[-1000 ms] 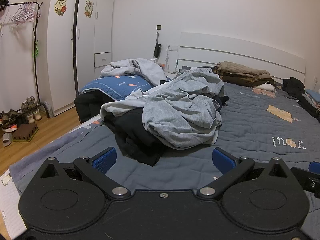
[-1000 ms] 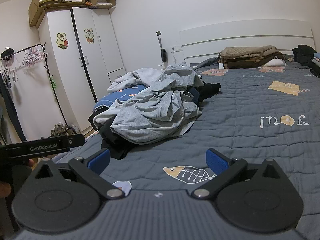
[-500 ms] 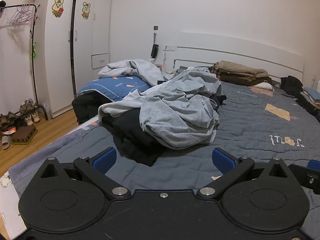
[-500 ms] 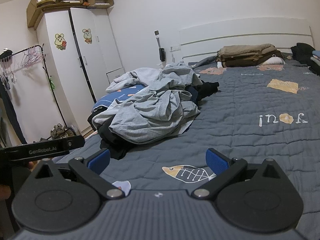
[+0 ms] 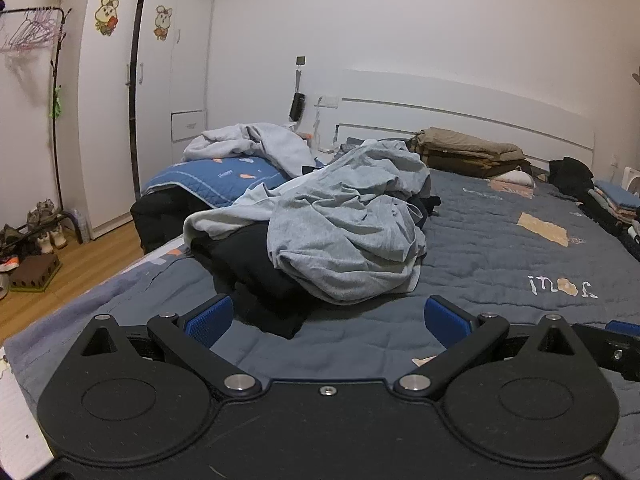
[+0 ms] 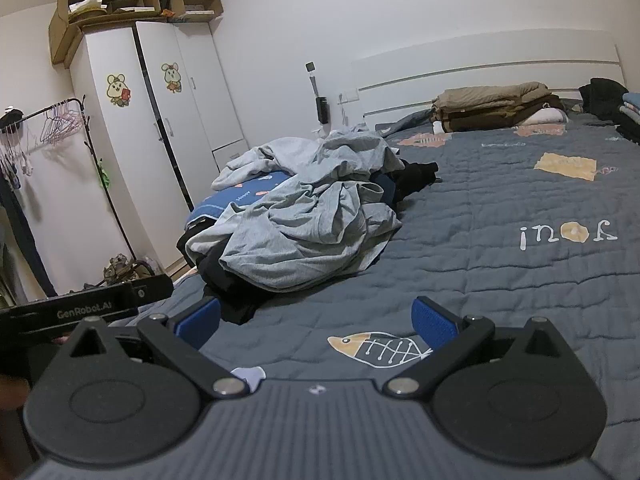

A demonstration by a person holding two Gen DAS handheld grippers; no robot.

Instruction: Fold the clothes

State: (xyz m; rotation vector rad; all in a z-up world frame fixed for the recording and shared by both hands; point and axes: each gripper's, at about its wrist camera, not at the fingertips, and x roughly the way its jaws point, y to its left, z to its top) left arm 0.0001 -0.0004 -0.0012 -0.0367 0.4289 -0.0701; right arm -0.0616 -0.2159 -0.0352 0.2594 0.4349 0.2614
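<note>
A heap of unfolded clothes lies on the left part of the bed: a crumpled light grey garment (image 5: 352, 232) (image 6: 308, 228) on top of black clothing (image 5: 256, 276) (image 6: 224, 280). My left gripper (image 5: 326, 316) is open and empty, low over the grey quilt (image 5: 500, 264), just short of the heap. My right gripper (image 6: 316, 316) is open and empty, above the quilt's fish print (image 6: 380, 348), to the right of the heap. The left gripper's body (image 6: 92, 304) shows at the left of the right wrist view.
Folded brown clothes (image 5: 468, 152) (image 6: 496, 104) lie by the white headboard (image 5: 460, 100). A blue quilt (image 5: 216, 176) and a pale garment (image 5: 256, 140) are left of the heap. Dark and folded clothes (image 5: 600, 196) sit at the bed's right edge. Wardrobe (image 6: 160, 120), hanger rack (image 5: 36, 40) and shoes (image 5: 36, 228) stand on the left.
Both grippers have drifted a little closer to the heap, which sits slightly further right in the left wrist view. Both stay open and empty.
</note>
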